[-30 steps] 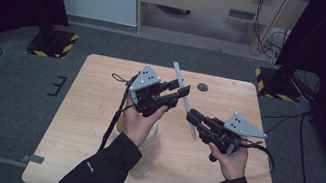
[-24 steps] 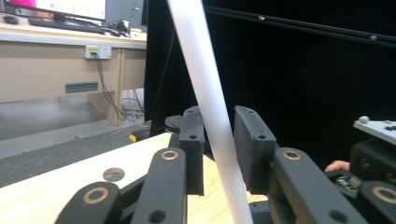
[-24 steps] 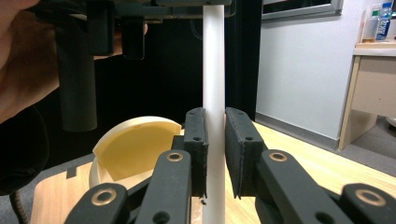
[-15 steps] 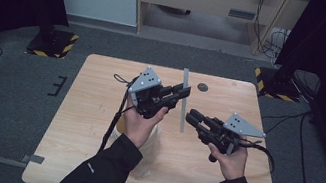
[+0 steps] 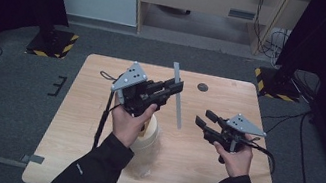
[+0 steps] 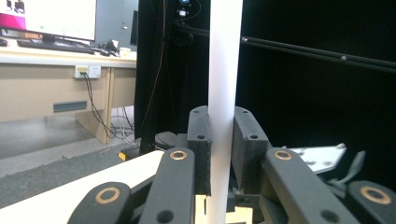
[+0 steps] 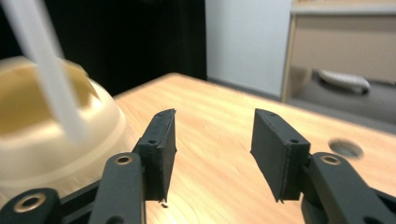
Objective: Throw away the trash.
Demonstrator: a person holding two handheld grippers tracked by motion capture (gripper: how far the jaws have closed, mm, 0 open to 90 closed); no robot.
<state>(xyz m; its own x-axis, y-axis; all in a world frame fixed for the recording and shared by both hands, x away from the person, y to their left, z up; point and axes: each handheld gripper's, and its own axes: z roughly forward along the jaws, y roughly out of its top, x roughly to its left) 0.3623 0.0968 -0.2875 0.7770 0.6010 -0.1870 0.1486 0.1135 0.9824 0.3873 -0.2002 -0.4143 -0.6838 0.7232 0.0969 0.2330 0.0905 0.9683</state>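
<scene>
Left gripper clamps a white straw above a lidded cup; right gripper waits, jaws spread.

Nearest the person, a cream cup (image 5: 148, 132) with a domed lid sits on the desk (image 5: 69, 120) just behind the left hand (image 5: 129, 122), on what looks like a clear plastic wrapper (image 5: 142, 169), though that is hard to make out. Above it the left gripper (image 5: 175, 86) is closed on a long white straw (image 5: 177, 95), pinched partway along so its lower end hangs free over the desk, probably so it can be aimed at the lid. To the right, the right gripper (image 5: 205, 119) is held off the surface with its jaws apart and nothing between them, seemingly ready to steady the cup. Farther back, a small dark round hole (image 5: 203, 87) marks the desk near its far edge.
</scene>
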